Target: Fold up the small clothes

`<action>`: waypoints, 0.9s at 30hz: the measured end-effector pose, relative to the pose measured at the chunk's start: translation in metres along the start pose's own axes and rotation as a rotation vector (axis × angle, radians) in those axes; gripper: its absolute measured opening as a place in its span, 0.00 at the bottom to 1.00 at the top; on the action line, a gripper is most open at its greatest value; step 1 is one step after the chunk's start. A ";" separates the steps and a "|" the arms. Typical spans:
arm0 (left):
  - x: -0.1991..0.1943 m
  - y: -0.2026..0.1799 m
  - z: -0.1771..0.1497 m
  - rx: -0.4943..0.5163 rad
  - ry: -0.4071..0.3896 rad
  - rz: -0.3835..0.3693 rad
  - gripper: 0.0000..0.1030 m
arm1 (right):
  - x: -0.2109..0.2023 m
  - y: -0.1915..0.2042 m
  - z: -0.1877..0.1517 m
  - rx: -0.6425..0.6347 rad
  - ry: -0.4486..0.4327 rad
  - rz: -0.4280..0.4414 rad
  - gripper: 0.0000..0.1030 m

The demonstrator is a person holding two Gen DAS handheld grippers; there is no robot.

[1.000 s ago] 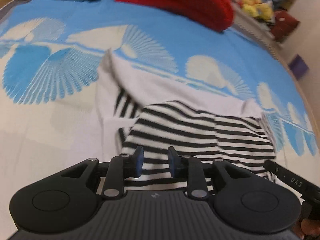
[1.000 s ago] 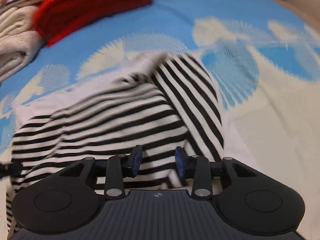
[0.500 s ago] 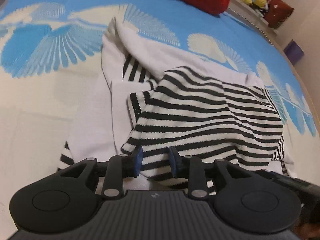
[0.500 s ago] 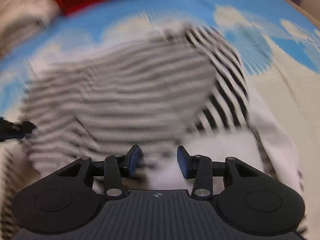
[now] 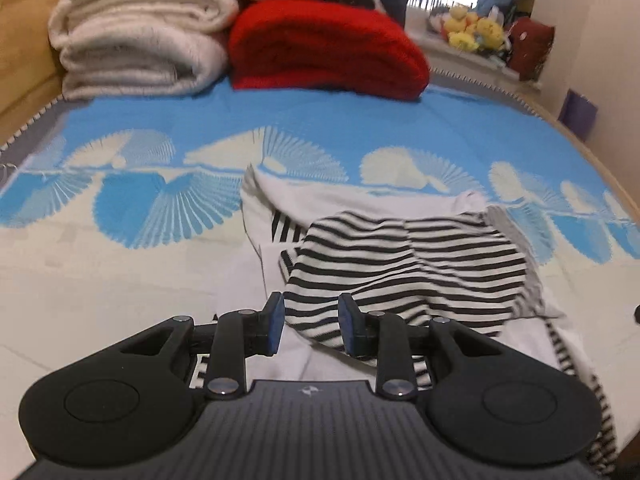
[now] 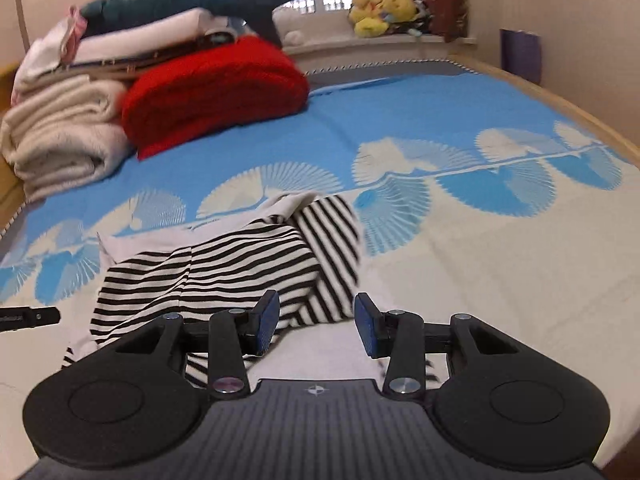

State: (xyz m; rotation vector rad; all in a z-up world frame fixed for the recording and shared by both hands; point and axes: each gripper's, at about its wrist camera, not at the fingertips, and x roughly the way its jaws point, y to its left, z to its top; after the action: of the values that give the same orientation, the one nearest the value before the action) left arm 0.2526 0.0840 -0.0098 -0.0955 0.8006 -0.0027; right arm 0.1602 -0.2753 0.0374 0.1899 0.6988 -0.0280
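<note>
Blue-and-cream bedspread (image 5: 120, 288) carries the striped top (image 5: 404, 264), lying mid-bed w/ one striped flap folded over its white side. Left gripper (image 5: 310, 322) and right gripper (image 6: 316, 326) both hang released, nothing between pads (right's are wider). Since a sec ago both have pulled back and up. Next: probably re-grip an edge for another fold.
</note>
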 end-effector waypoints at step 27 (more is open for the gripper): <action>-0.038 0.031 -0.117 -0.126 0.194 0.008 0.45 | -0.036 -0.060 -0.096 0.028 0.123 -0.088 0.43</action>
State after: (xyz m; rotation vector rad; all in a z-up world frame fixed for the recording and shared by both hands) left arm 0.1414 0.1069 -0.0667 -0.2136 0.9952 0.0463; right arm 0.0662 -0.3176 -0.0214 0.1890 0.8292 -0.1111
